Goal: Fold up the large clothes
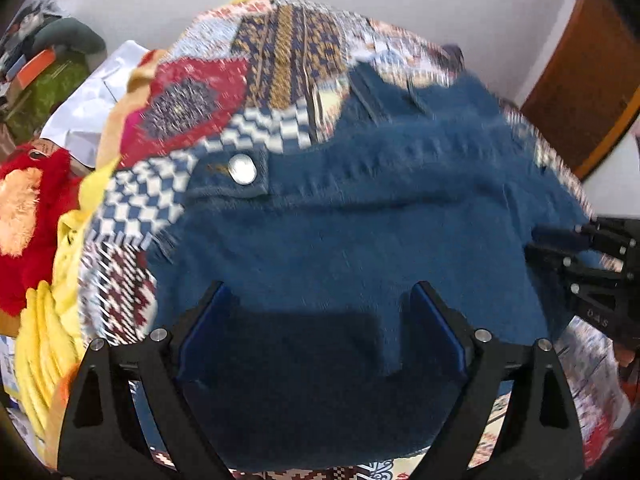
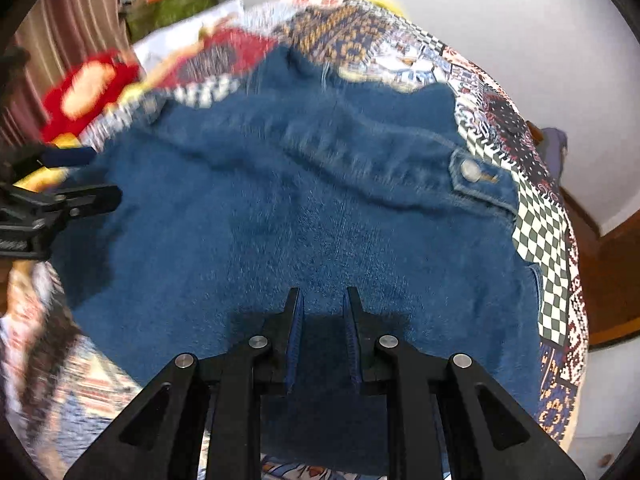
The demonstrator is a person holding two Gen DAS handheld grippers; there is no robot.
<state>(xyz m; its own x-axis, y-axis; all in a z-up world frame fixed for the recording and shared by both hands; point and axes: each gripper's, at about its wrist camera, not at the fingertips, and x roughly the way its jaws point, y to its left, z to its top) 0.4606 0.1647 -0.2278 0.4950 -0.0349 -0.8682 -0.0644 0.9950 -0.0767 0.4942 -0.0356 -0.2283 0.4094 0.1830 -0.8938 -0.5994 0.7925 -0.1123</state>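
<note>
step: next fold | denim garment [image 1: 360, 208] flat on patterned bedspread [image 1: 280, 60], beneath both | left hand-held gripper [image 1: 320, 296] spread wide, empty | right hand-held gripper [image 2: 322, 300] nearly closed, apparently empty (blurred) | advice: pinch hem edge squarely, lift evenly

— Where could a gripper pass?
— Over the blue denim garment [image 1: 360, 220]: its top lies broad and low on the patterned bedcover [image 1: 280, 52], with only a metal button [image 1: 242, 169] and a seam ridge standing up from it. The wall side beyond the cover is bare too.
— And what stands in the way?
— In the left wrist view, the left edge is crowded: a red plush toy [image 1: 28, 208], yellow cloth [image 1: 44, 320] and white fabric [image 1: 88, 108] press against the cover. A wooden panel [image 1: 580, 92] closes the far right. The right gripper [image 1: 540, 240], jaws nearly together, reaches in at the garment's right edge; the left gripper [image 1: 320, 312] stands wide above the near hem.
</note>
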